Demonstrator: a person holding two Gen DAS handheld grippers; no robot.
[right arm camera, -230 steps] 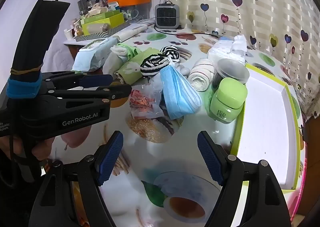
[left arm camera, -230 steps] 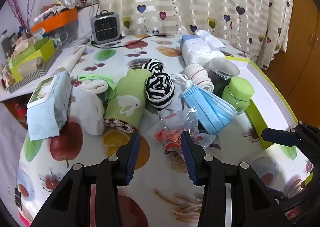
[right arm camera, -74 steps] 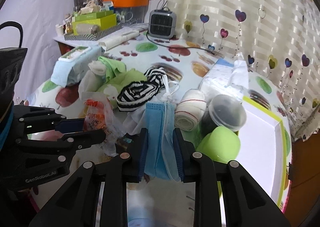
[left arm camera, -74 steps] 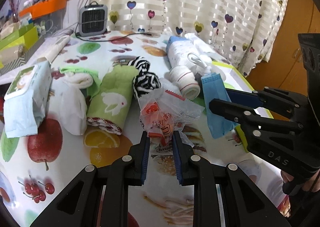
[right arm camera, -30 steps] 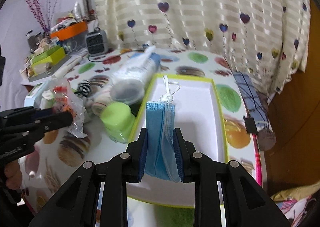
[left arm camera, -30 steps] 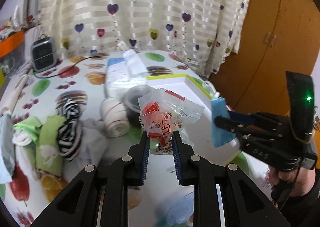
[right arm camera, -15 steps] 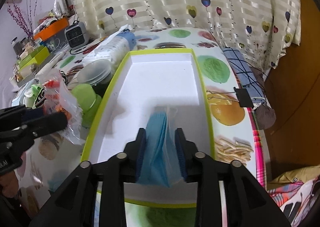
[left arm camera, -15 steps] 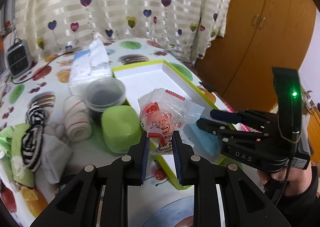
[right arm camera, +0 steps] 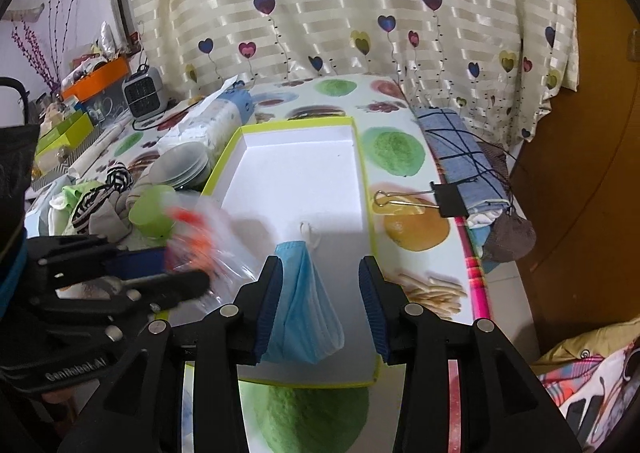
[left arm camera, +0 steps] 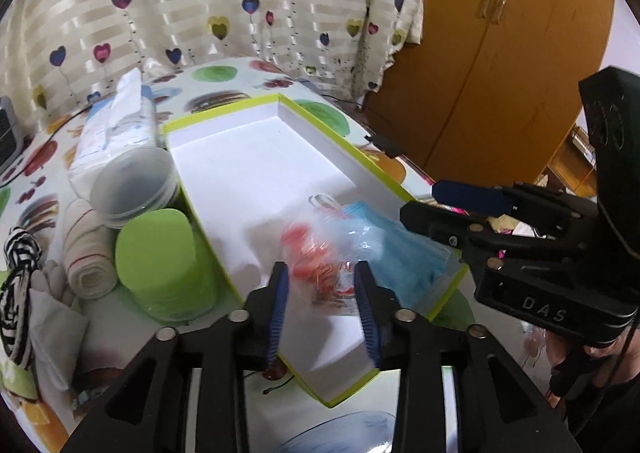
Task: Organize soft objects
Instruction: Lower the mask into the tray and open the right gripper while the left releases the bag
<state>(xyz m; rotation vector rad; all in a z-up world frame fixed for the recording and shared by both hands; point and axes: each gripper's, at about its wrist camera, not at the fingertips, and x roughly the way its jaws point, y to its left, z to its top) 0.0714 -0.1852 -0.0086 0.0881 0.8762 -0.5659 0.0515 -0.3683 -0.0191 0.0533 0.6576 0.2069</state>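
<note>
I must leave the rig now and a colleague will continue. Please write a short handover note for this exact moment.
Left gripper: jaws opening, snack bag between them, dropping over the tray.
Right gripper: jaws opening, blue mask released and lying in the tray.
Done: mask in the tray, bag almost.
Left: striped socks, rolled towel and other soft items beside the tray, next to the green jar.

Both grippers tilt downward side by side; the left gripper (left arm camera: 322, 295) and right gripper (right arm camera: 322, 295) are opening their fingers.
</note>
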